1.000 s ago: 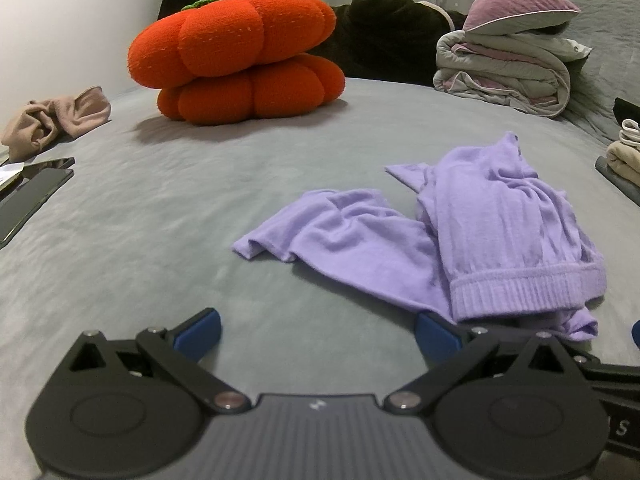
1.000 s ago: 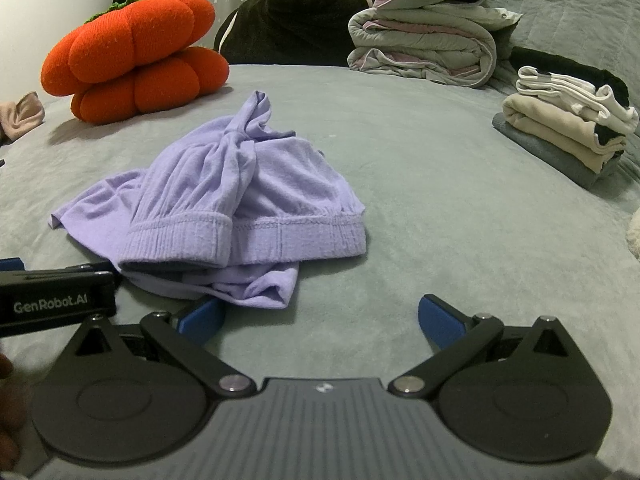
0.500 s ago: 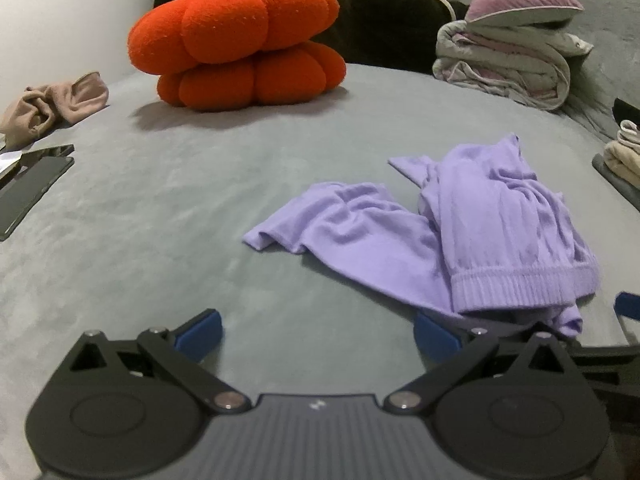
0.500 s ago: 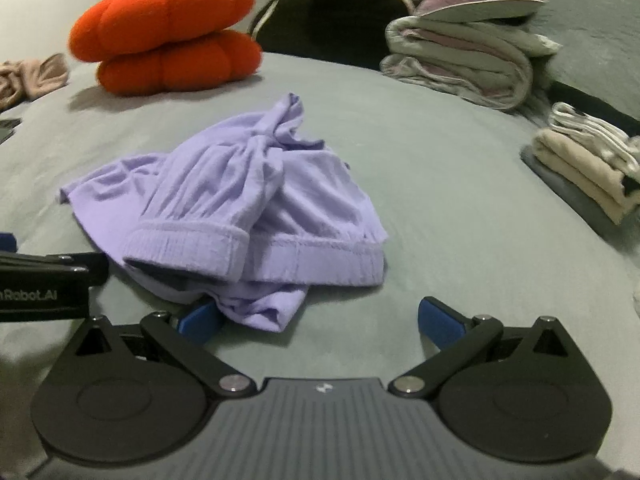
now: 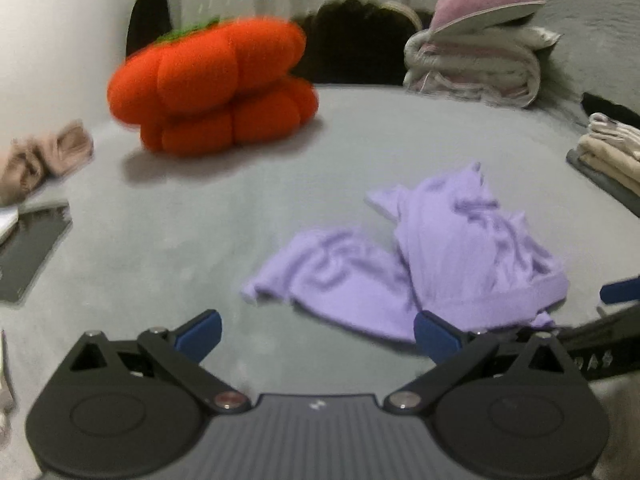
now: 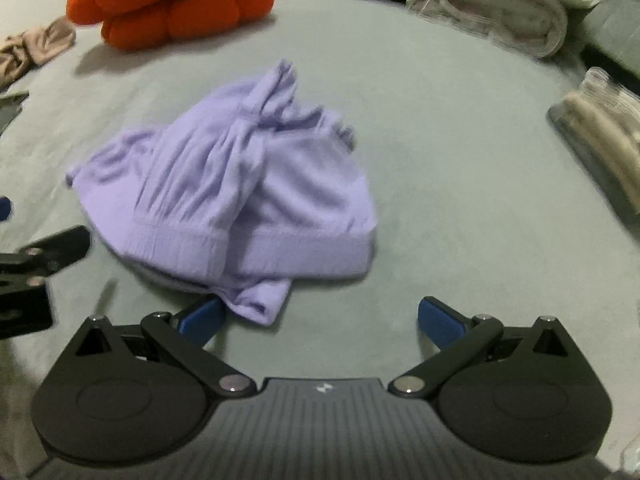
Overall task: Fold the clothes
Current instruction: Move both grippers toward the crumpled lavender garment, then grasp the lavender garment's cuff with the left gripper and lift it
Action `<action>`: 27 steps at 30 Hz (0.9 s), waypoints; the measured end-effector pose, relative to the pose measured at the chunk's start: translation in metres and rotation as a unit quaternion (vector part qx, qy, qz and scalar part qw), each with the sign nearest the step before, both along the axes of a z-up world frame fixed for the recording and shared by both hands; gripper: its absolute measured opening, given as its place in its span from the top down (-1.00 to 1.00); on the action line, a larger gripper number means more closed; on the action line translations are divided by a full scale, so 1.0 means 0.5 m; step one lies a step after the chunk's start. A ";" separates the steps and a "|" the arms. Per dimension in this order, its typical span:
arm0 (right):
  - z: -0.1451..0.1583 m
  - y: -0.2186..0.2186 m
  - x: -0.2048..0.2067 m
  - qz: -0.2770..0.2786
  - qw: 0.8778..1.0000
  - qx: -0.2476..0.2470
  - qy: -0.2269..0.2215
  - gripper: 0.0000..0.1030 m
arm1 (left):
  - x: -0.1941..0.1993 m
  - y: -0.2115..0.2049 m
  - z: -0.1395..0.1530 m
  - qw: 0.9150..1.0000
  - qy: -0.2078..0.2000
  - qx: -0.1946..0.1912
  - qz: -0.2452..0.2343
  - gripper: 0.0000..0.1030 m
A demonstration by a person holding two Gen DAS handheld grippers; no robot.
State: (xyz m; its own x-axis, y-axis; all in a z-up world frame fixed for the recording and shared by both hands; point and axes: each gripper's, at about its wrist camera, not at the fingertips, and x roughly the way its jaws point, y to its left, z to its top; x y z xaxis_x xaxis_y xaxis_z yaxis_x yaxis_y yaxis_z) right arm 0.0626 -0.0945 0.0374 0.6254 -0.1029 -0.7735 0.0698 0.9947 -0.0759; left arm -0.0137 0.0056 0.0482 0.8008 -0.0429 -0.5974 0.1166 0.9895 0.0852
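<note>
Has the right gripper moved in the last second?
Yes. The right gripper has tipped downward and closed in: the lilac garment looms larger and the orange pumpkin cushion slid up-frame.

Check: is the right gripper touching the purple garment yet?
Cannot tell. In the right wrist view the right gripper has one fingertip meeting the purple garment's hem, blurred.

Lilac ribbed-hem garment [image 6: 224,196], crumpled and bunched in a heap, lying on grey bed [image 6: 440,140]
</note>
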 end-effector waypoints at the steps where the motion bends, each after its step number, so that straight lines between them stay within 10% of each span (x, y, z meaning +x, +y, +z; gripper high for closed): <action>1: 0.010 -0.006 -0.004 -0.002 1.000 0.004 -0.010 -1.00 | 0.002 -0.001 -0.002 1.000 0.005 0.003 -0.009 -0.99; 8: 0.016 -0.048 -0.022 -0.032 0.997 0.042 -0.050 -0.70 | 0.010 -0.026 -0.011 0.998 0.020 -0.018 -0.057 -0.99; 20: 0.023 -0.104 -0.022 -0.034 0.994 0.082 -0.057 -0.34 | 0.051 -0.146 -0.039 0.986 0.014 0.051 -0.160 -0.91; 27: 0.022 -0.116 -0.023 -0.032 0.993 0.100 -0.057 -0.27 | 0.072 -0.089 -0.025 0.981 0.038 -0.062 -0.180 0.13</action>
